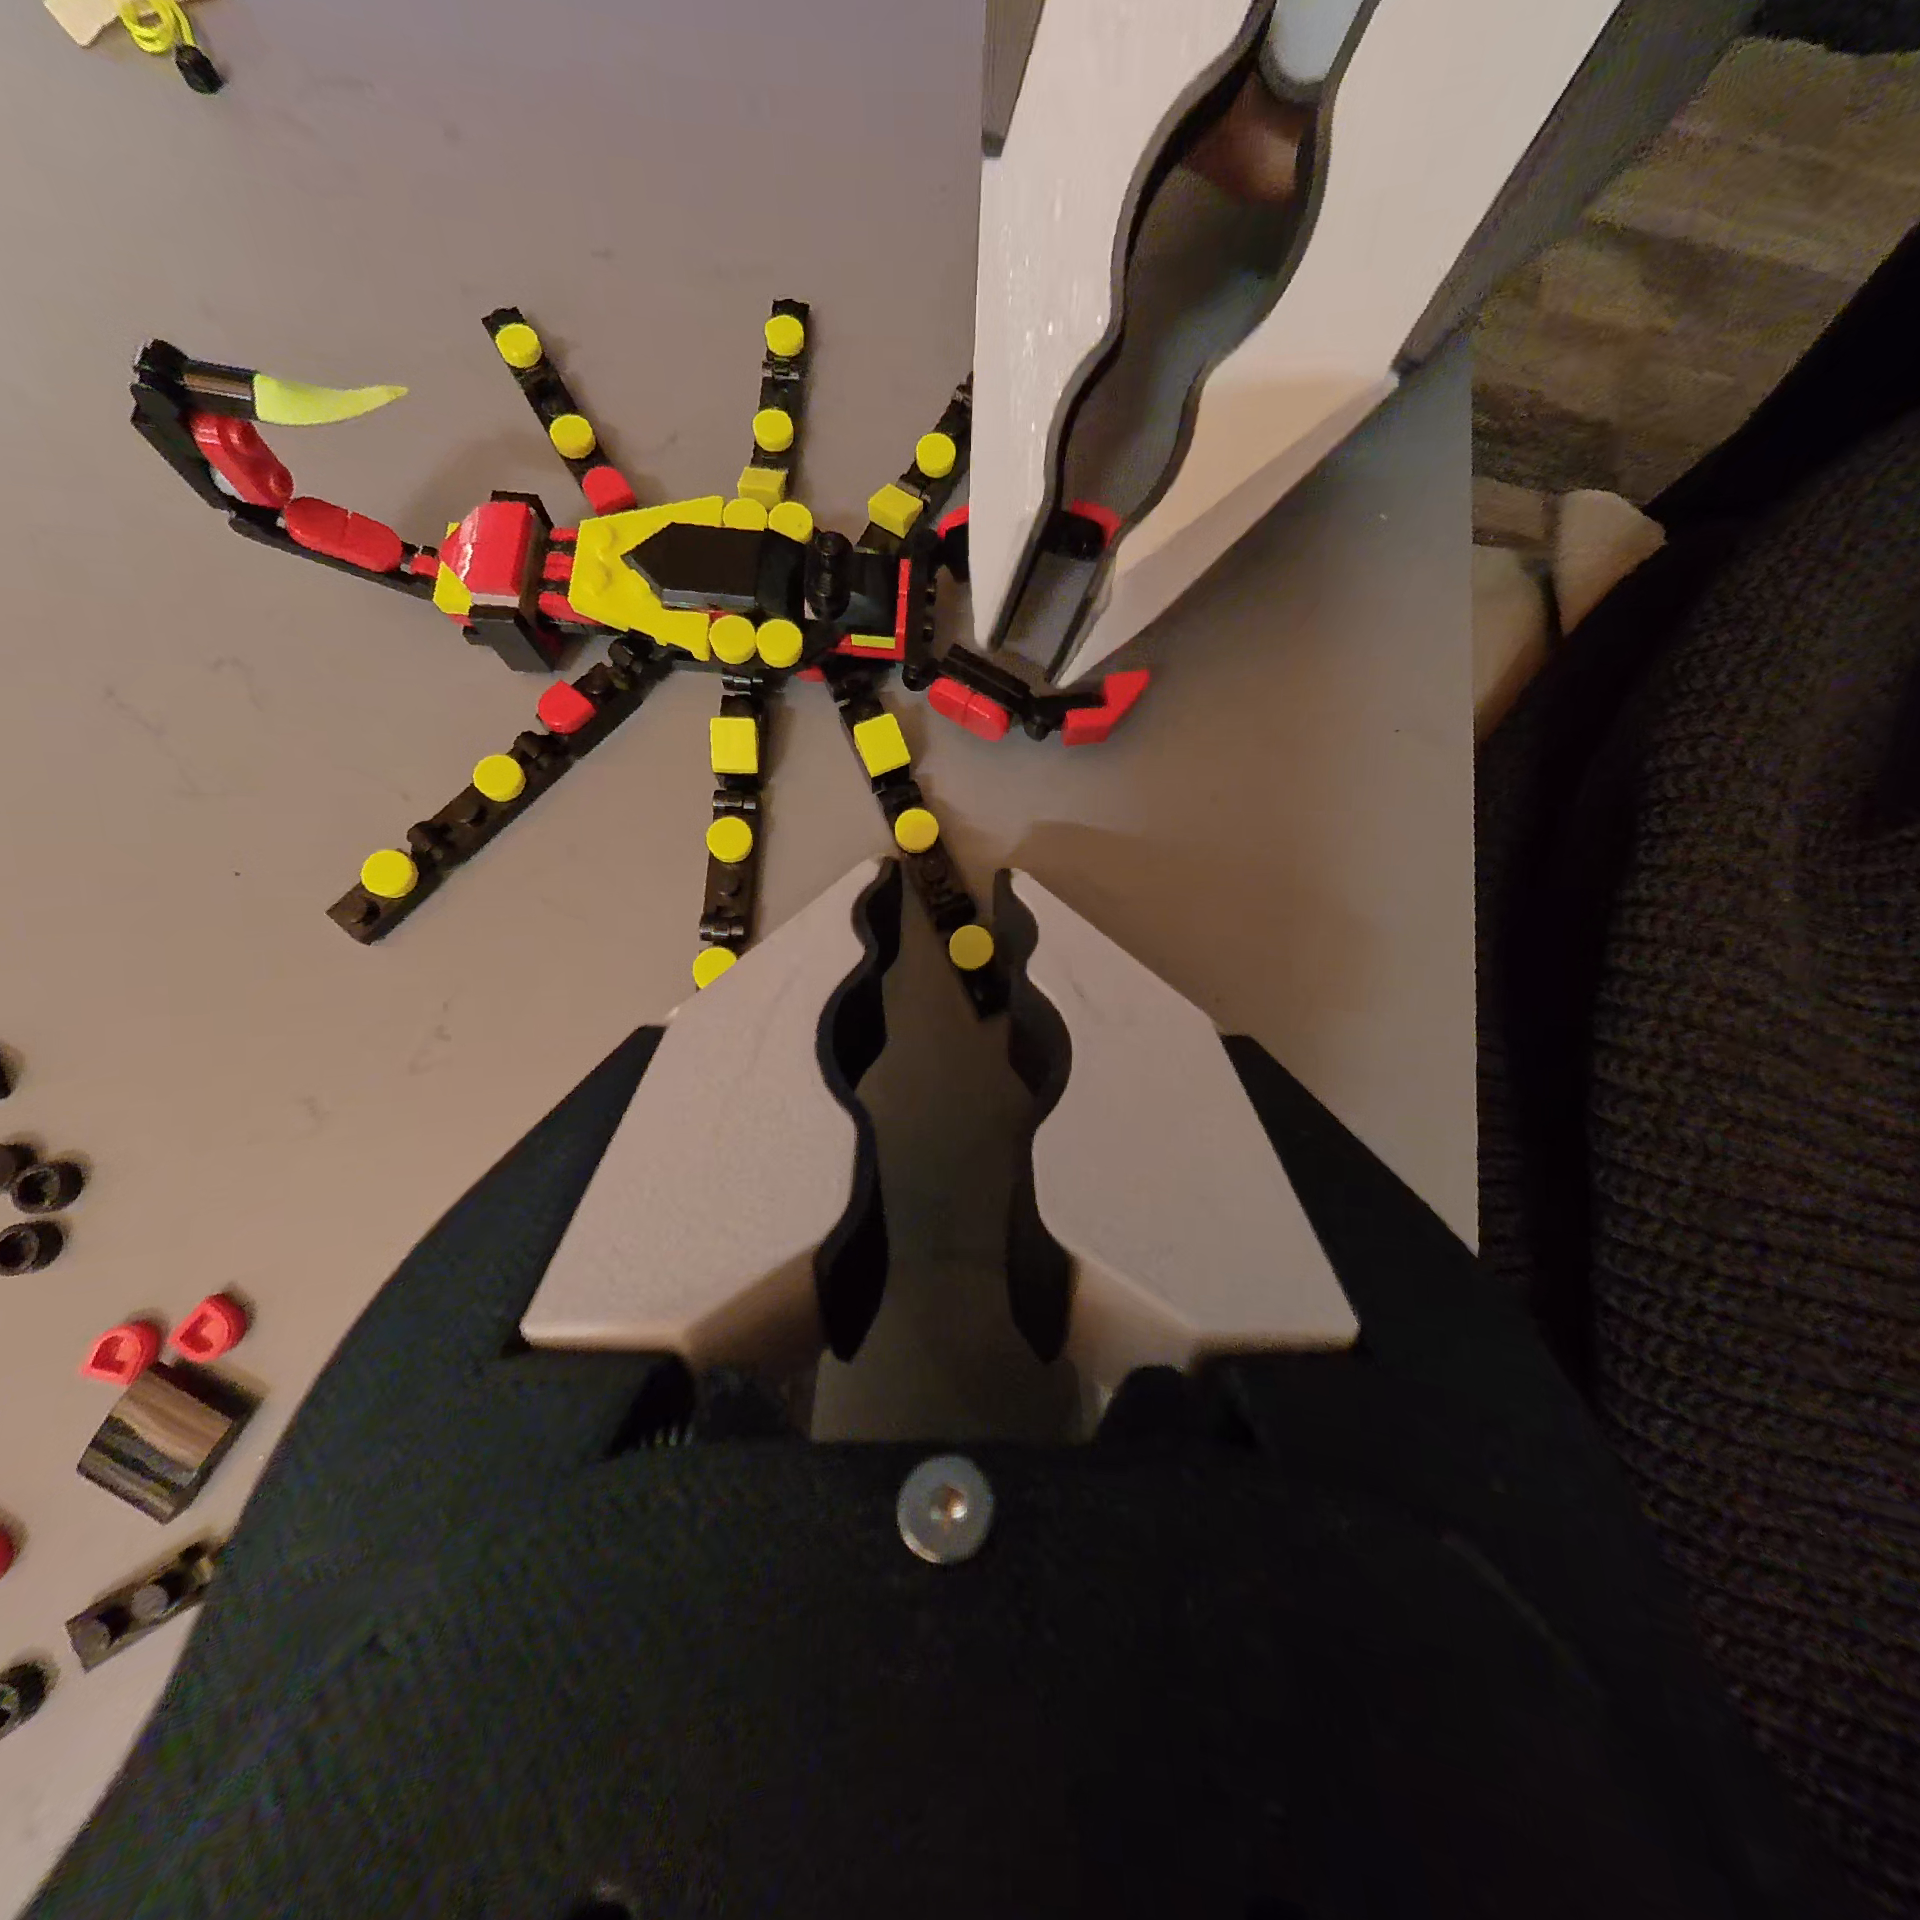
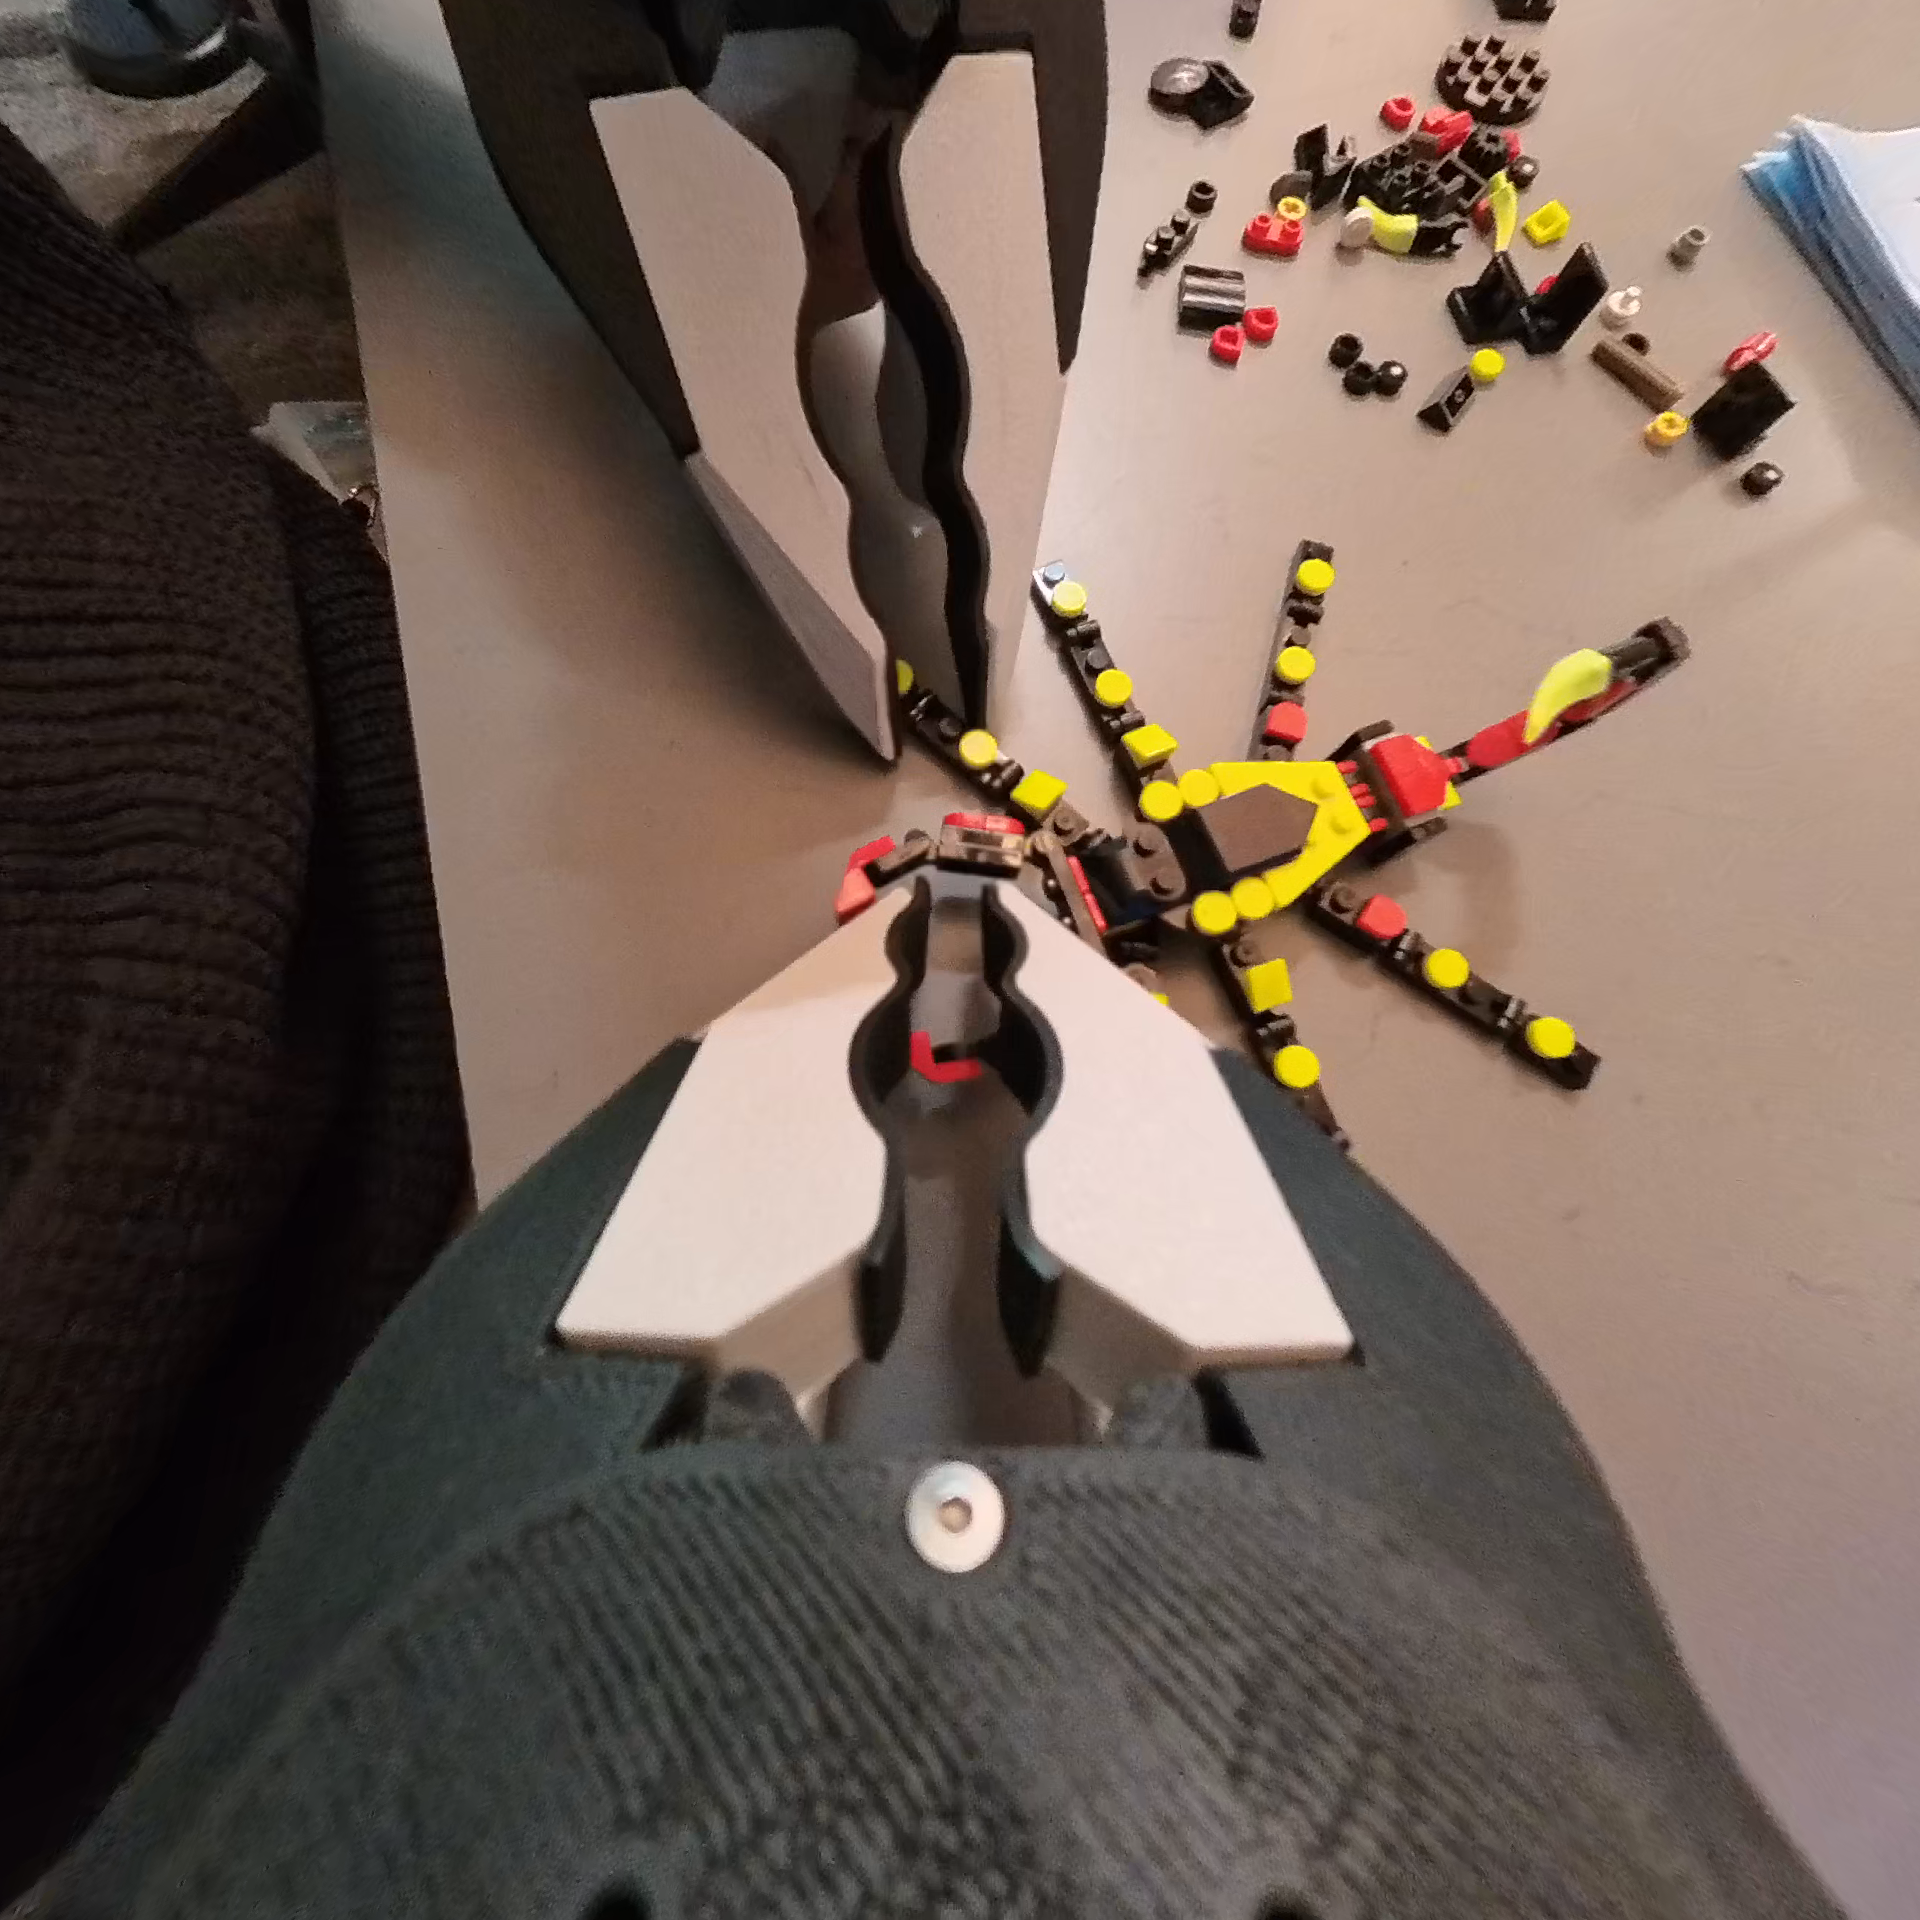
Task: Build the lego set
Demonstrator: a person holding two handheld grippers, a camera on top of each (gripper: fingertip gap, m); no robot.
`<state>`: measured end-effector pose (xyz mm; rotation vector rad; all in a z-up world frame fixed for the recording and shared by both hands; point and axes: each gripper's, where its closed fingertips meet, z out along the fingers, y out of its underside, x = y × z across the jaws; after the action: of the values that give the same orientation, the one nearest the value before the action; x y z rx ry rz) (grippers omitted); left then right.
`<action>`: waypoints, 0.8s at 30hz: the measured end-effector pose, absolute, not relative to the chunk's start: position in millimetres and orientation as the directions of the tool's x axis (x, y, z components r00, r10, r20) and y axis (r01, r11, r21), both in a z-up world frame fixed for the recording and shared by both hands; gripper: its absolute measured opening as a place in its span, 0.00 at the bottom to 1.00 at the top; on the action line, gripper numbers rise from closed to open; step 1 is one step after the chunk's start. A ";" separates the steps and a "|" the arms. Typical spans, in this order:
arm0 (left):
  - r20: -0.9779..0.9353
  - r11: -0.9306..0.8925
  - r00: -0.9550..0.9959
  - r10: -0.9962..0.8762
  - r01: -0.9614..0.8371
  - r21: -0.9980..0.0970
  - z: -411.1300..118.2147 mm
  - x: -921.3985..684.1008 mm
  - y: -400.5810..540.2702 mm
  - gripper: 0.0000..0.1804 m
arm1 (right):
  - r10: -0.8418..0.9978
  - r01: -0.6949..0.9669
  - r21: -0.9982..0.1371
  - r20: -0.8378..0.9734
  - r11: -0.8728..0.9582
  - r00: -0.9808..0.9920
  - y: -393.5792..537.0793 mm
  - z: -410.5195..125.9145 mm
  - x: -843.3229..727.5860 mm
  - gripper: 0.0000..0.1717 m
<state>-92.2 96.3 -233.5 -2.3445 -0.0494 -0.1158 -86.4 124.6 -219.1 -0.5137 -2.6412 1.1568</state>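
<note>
The left gripper (image 1: 943,878) stands low over the desk (image 1: 1299,831) with its fingers parted. One black leg (image 1: 928,868) with yellow studs lies slantwise between them, close to both fingers but not plainly pinched. A sideways nudge here could twist that hinged leg or pop a segment off. The right gripper (image 2: 958,888) comes down from the opposite side. Its fingers are only narrowly apart and the tips are right at the black and red claw arm (image 2: 977,844). Whether they nip it or merely rest on it, I cannot tell. A thin hold on so small a joint could slip, or pull the claw from the body. The second claw (image 2: 945,1062) sits under this gripper, seen through the slot between its fingers, so it could be pressed or knocked unnoticed. Both grippers work the same end of the toy scorpion (image 1: 665,566), which lies flat with its claws near the desk's edge beside a dark knitted garment (image 1: 1714,1039). Anything that springs loose might drop over that edge. The two grippers are near enough to bump each other. The loose pieces (image 2: 1434,187) lie well apart, toward the far side of the desk.
</note>
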 end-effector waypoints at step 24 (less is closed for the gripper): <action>0.037 -0.649 0.997 -0.064 -0.014 -0.761 -223.1 -77.1 116.3 0.24 | 0.354 0.207 -0.775 0.023 0.597 -0.935 154.7 -209.9 -81.1 0.22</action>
<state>-77.1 116.3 -223.1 -2.2766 0.0534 -0.0753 -81.1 154.7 -209.9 -0.4695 -2.6477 1.2522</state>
